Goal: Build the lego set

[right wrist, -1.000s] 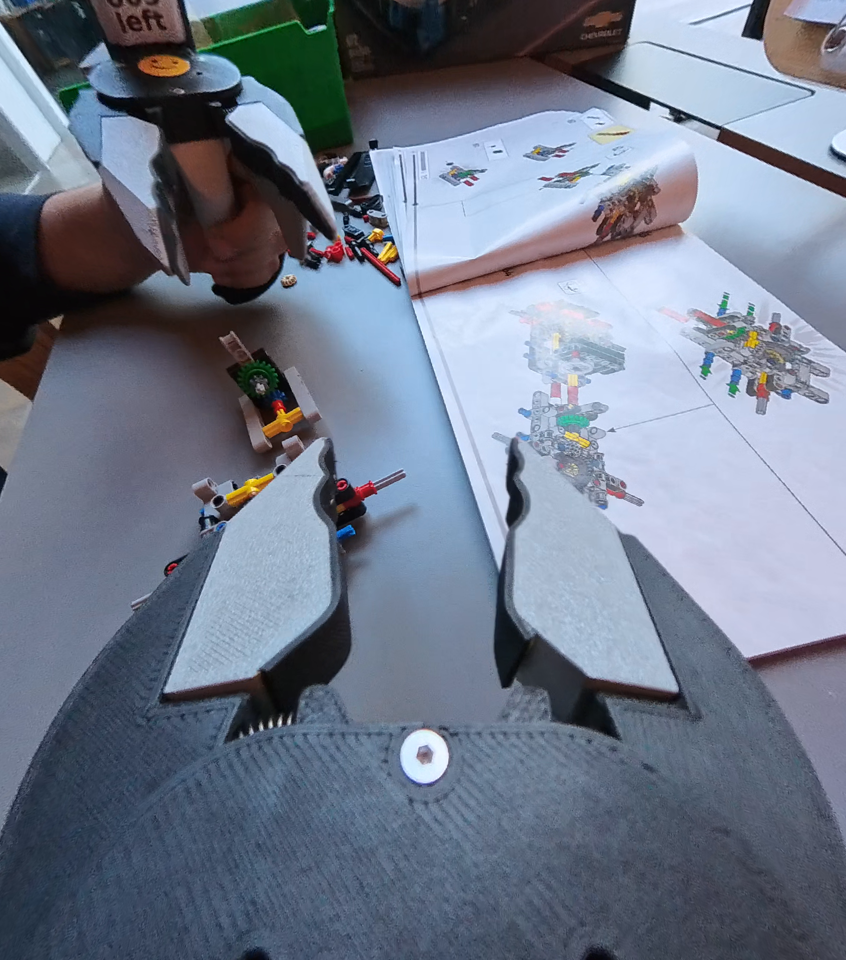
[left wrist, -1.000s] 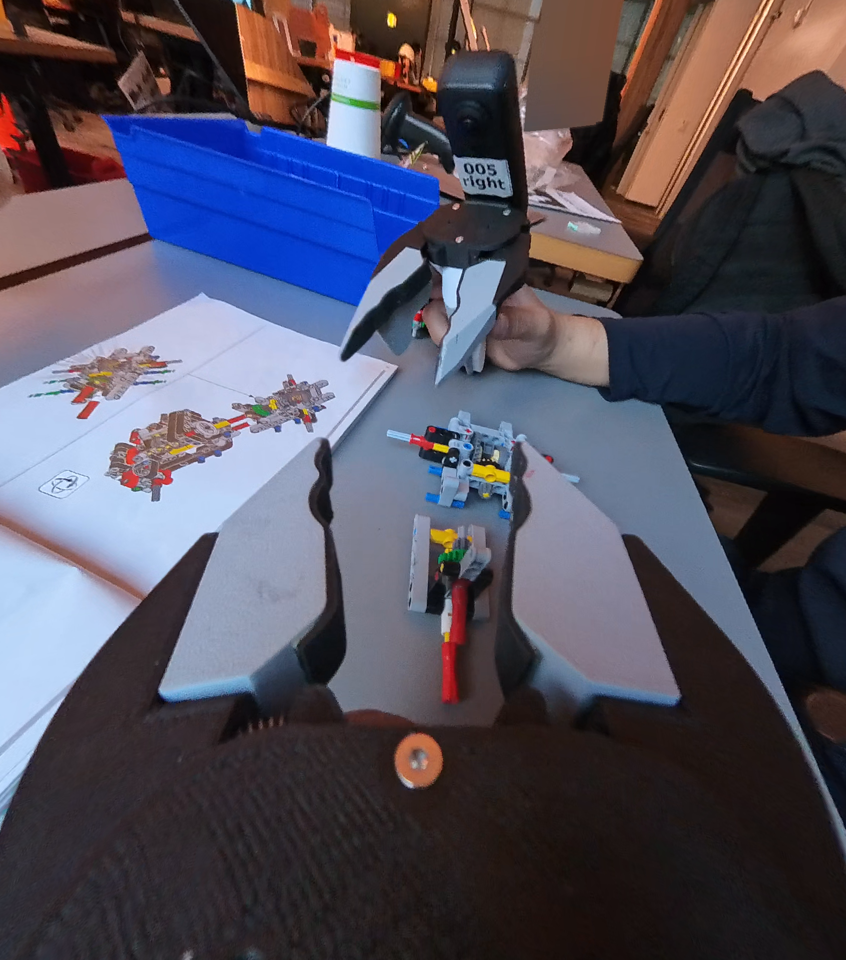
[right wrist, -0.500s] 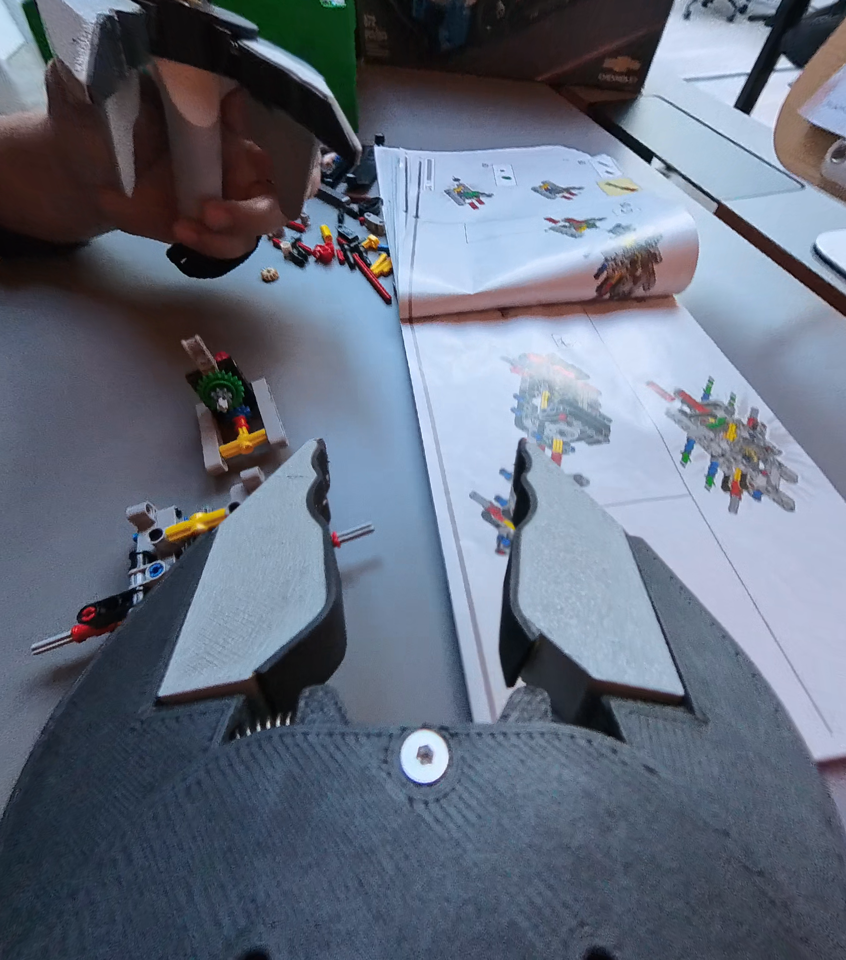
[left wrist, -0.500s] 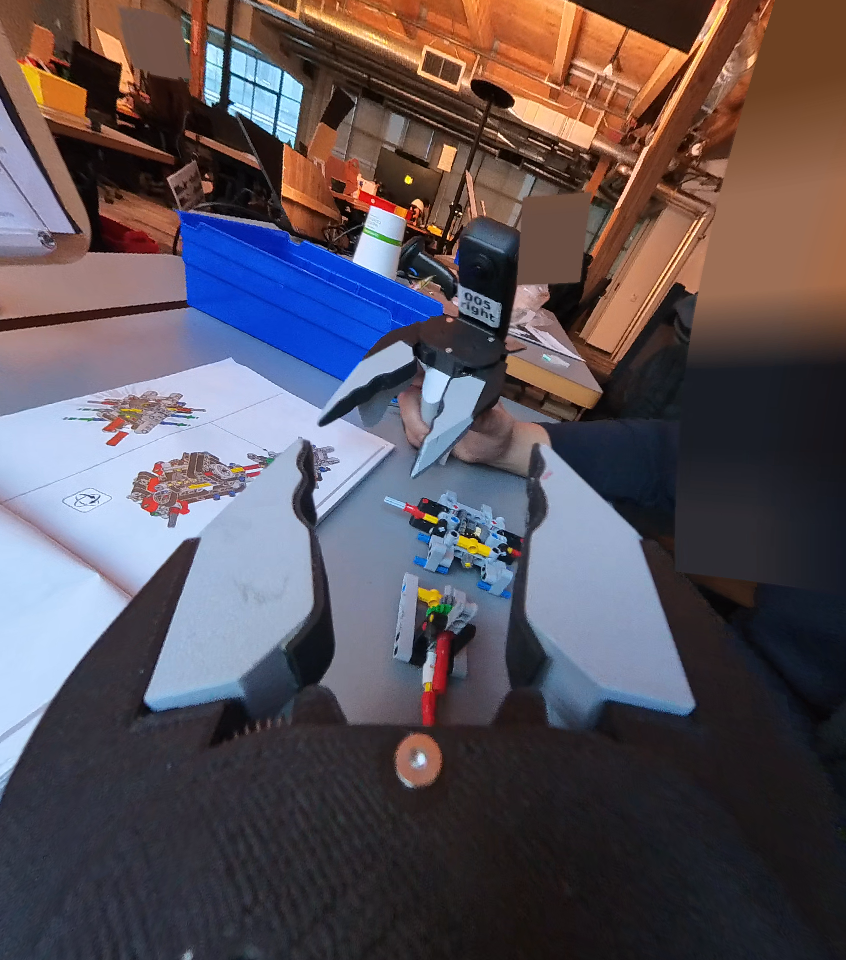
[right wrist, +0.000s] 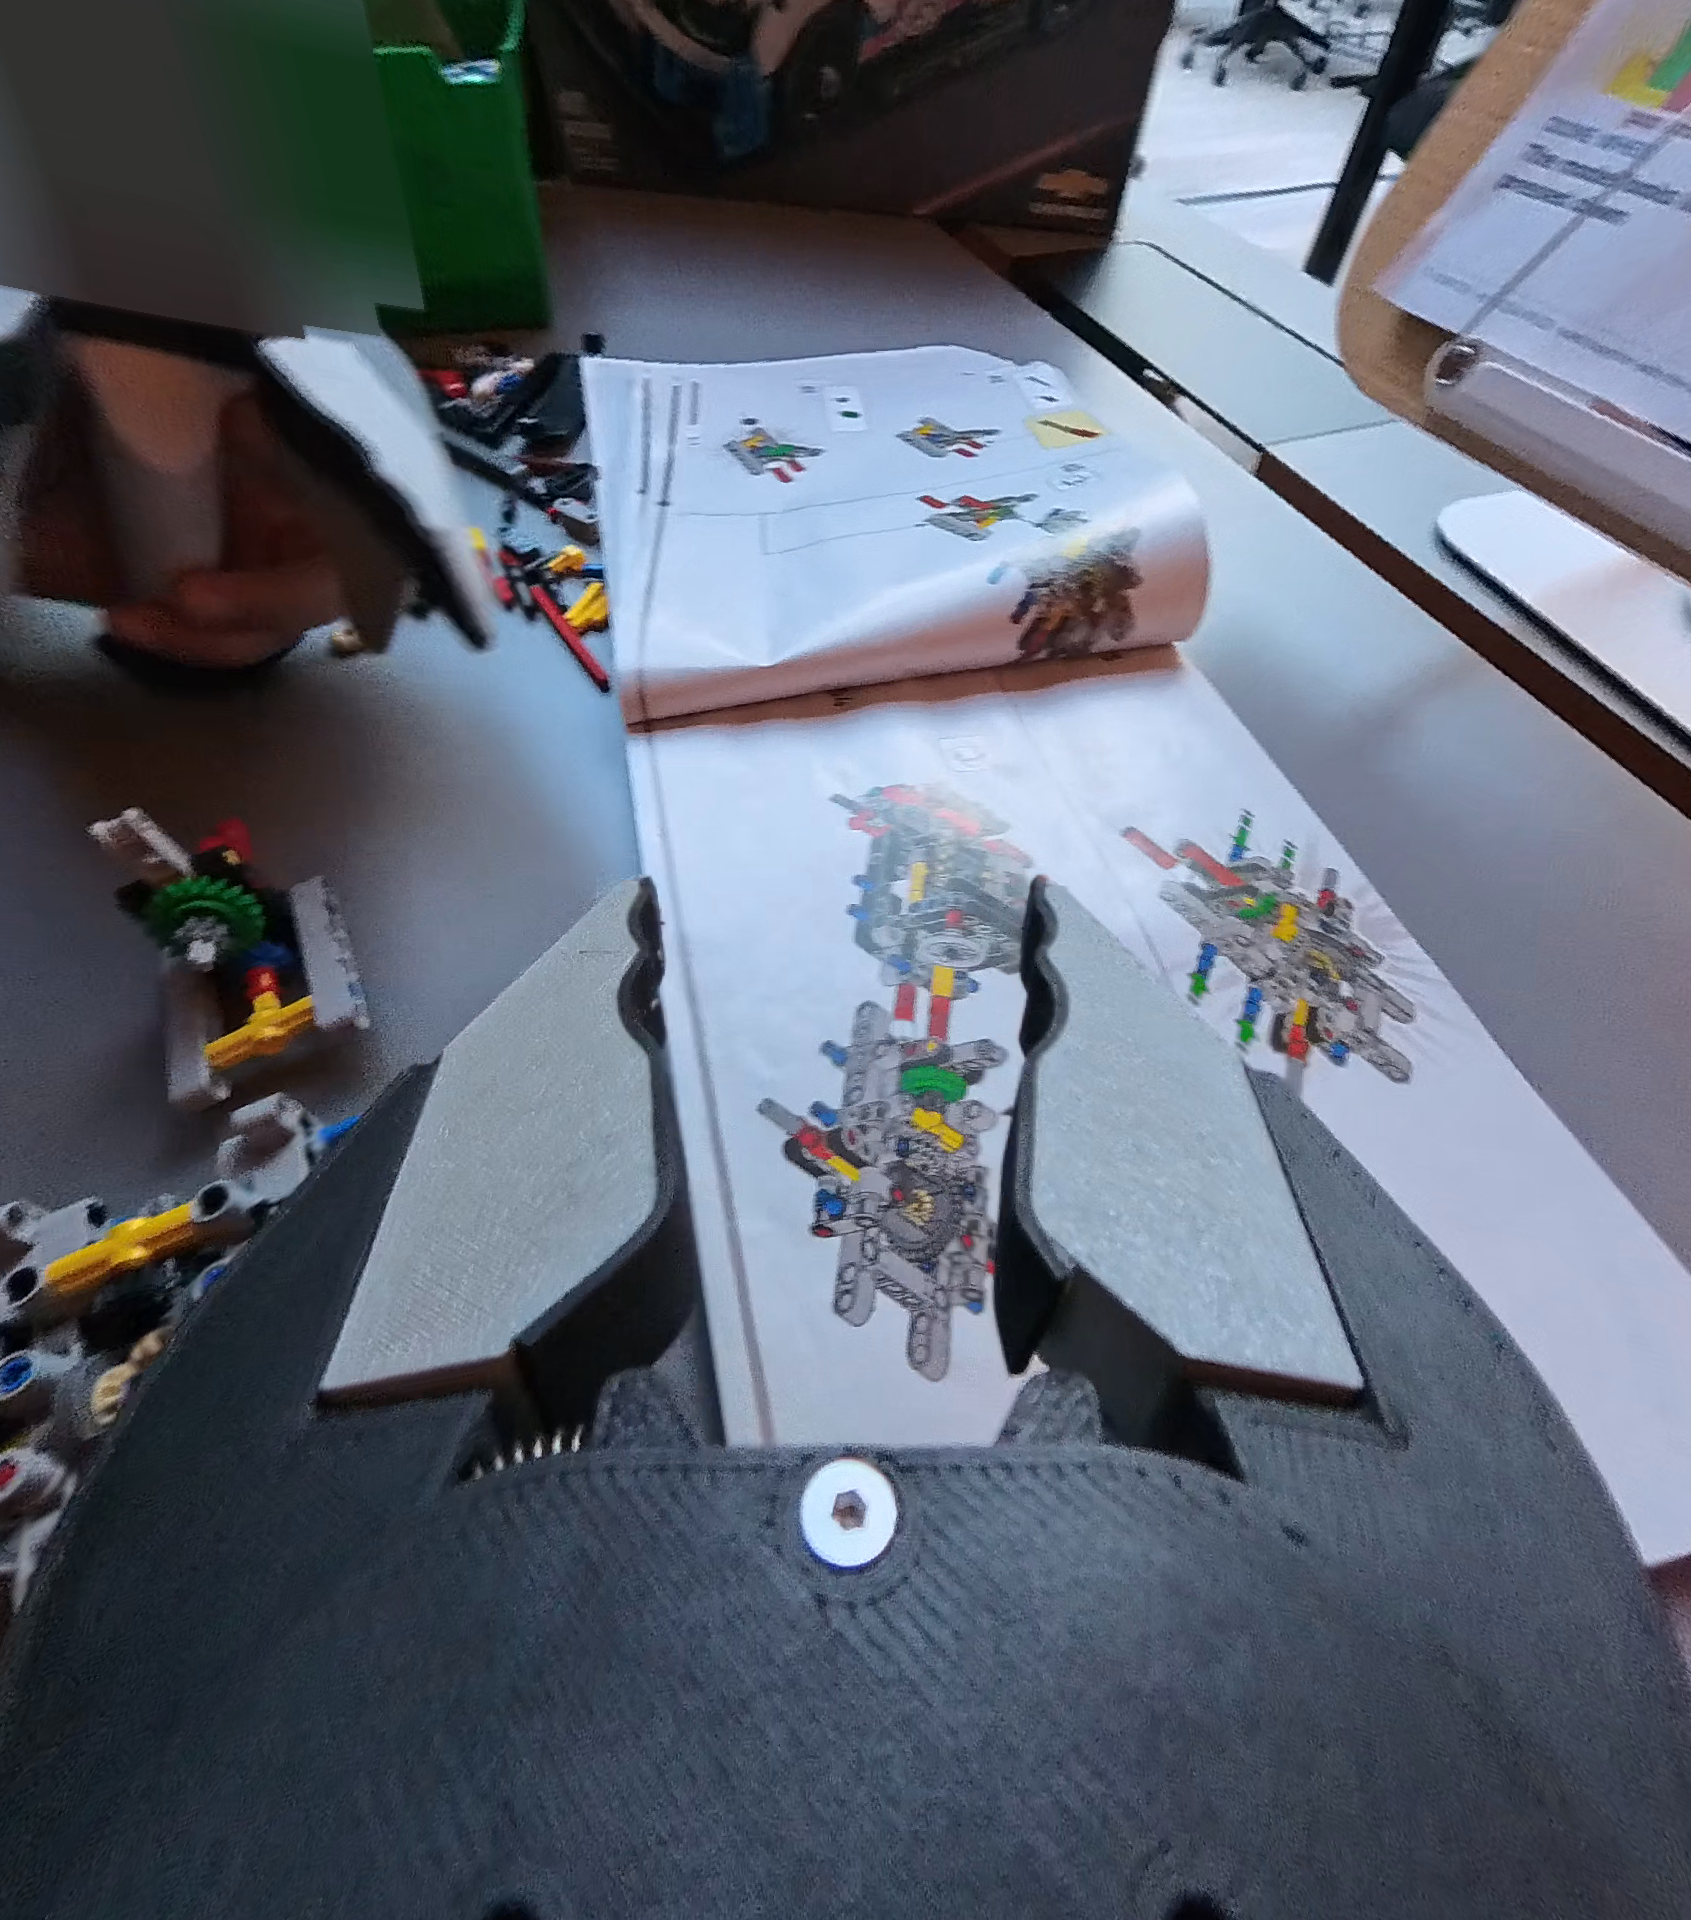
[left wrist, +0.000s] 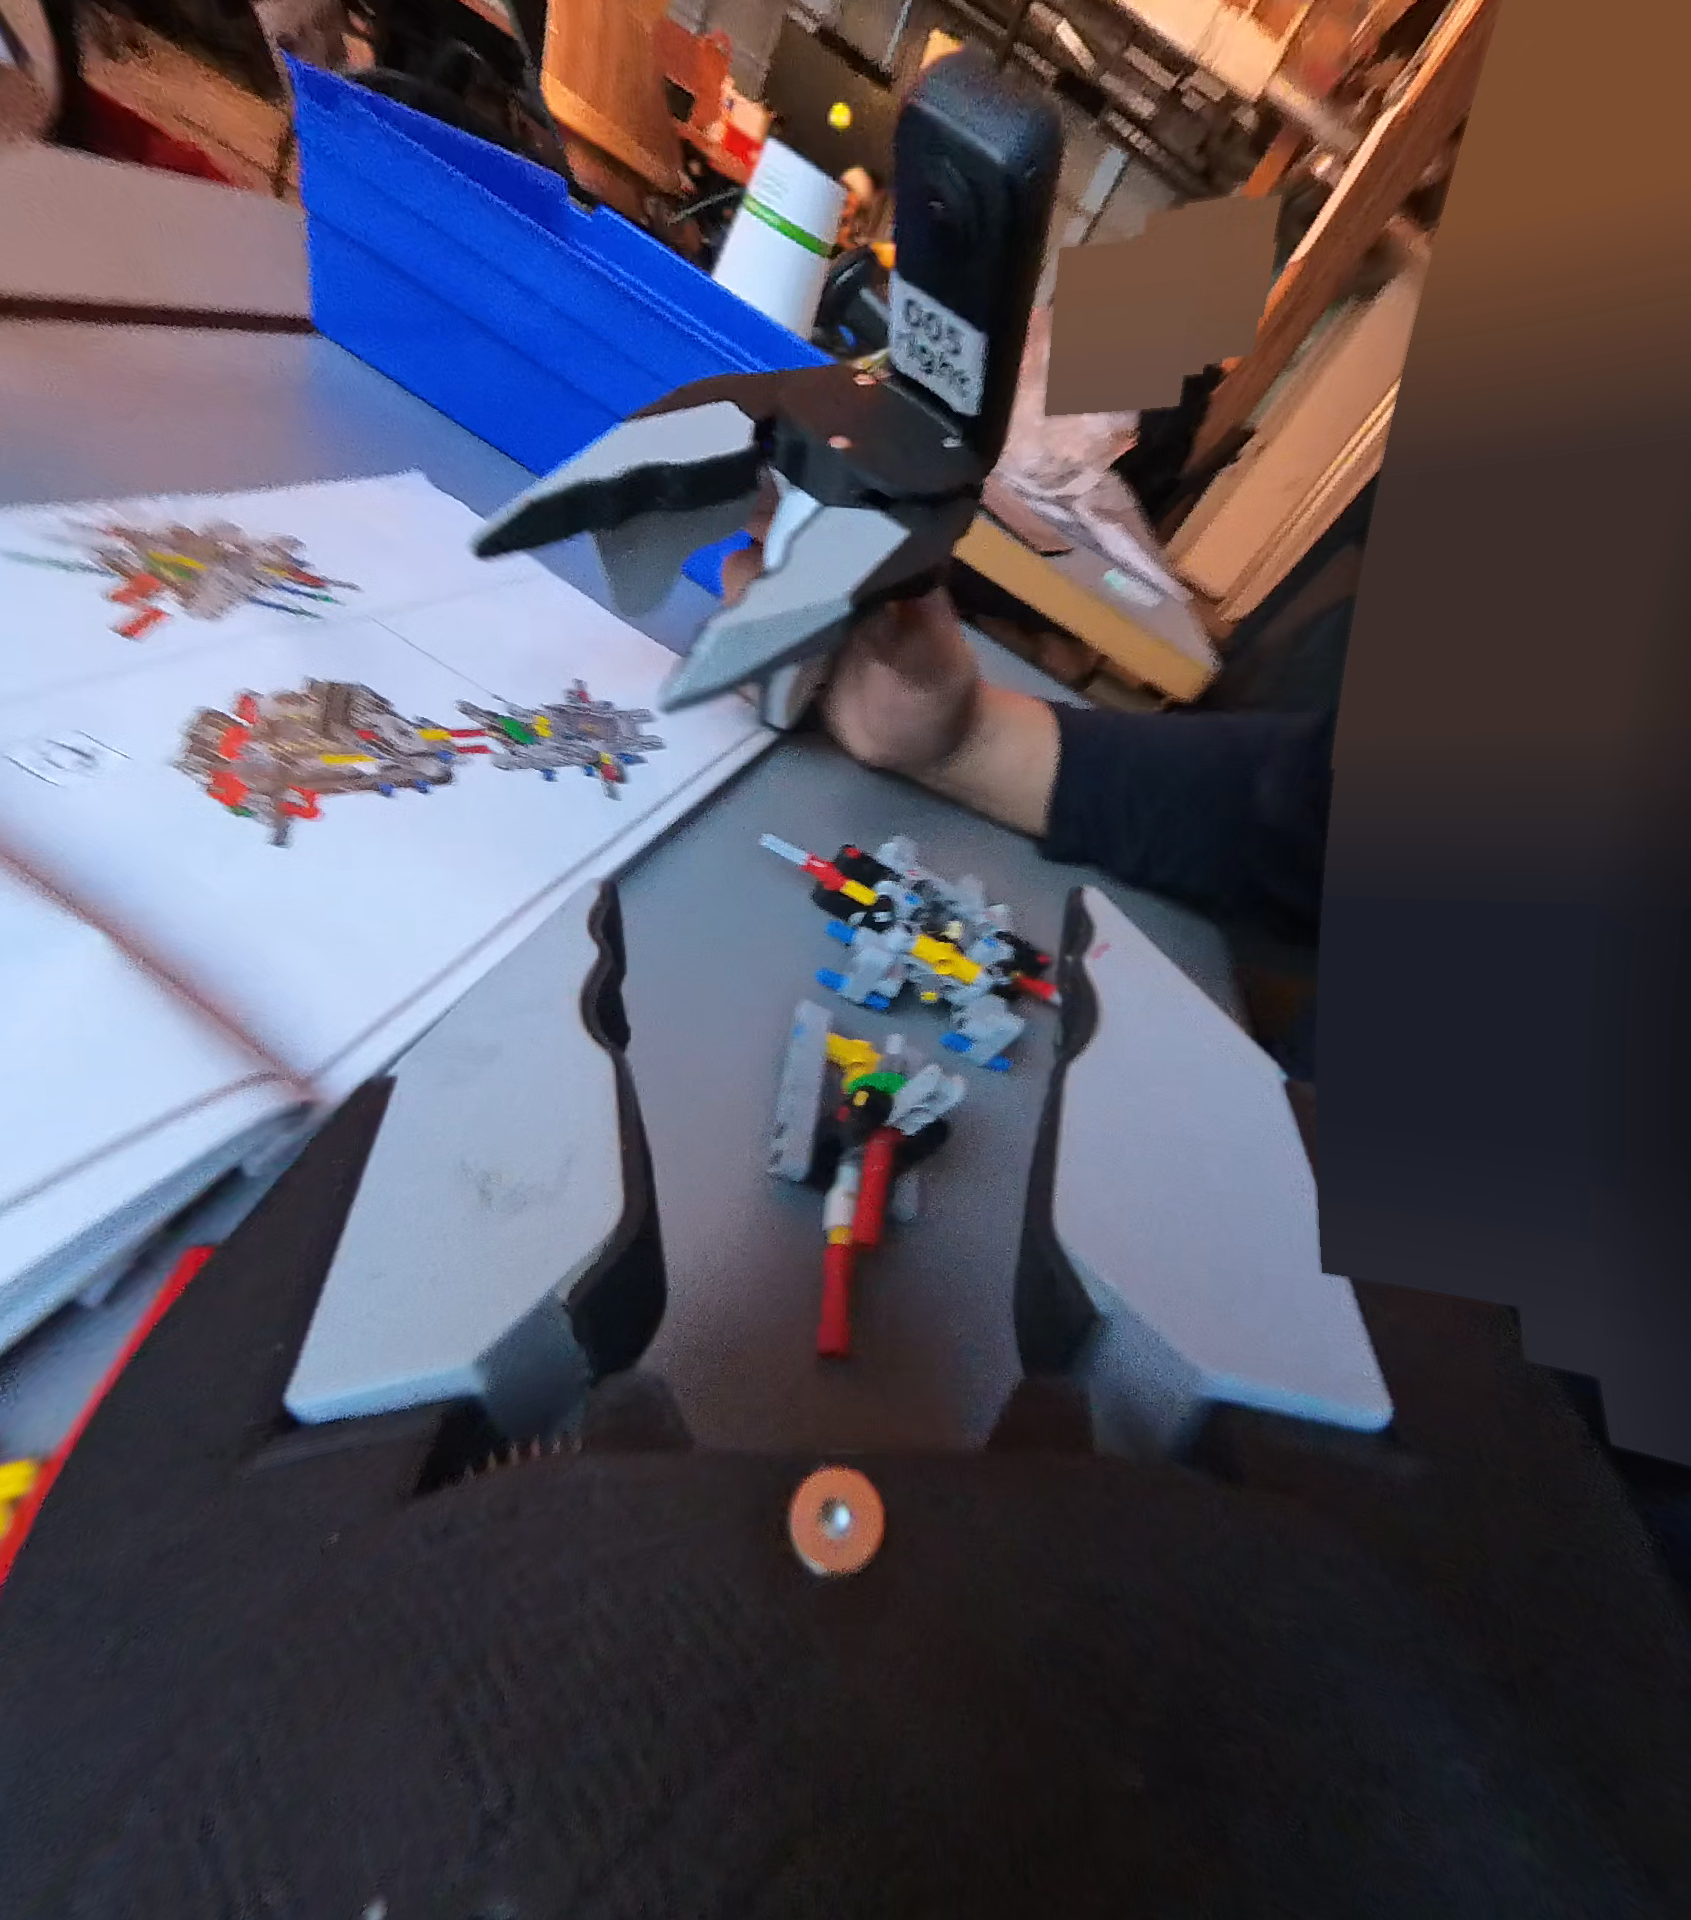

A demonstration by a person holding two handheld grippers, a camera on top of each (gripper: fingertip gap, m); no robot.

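Grey table (left wrist: pixel 716 1039) | we hold left gripper (left wrist: pixel 841 966) wide open, empty, above two brick builds (left wrist: pixel 862 1122) | right gripper (right wrist: pixel 841 945) open, empty, over manual (right wrist: pixel 924 1039) | nothing gripped yet

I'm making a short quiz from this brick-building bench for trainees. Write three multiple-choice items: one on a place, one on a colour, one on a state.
1. Where does the small assembly with the green gear lie?
A. on the open instruction booklet
B. on the grey table beside the booklet
C. in the blue bin

2. What colour is the long axle sticking out of that assembly toward the left gripper?
A. red
B. blue
C. white

3. How do the right gripper's jaws stand?
A. shut on a brick
B. shut on the page
C. open, holding nothing

Answers: 1 B, it rests on the table, clear of the booklet. 2 A, it is plainly red. 3 C, only the printed page shows between them.
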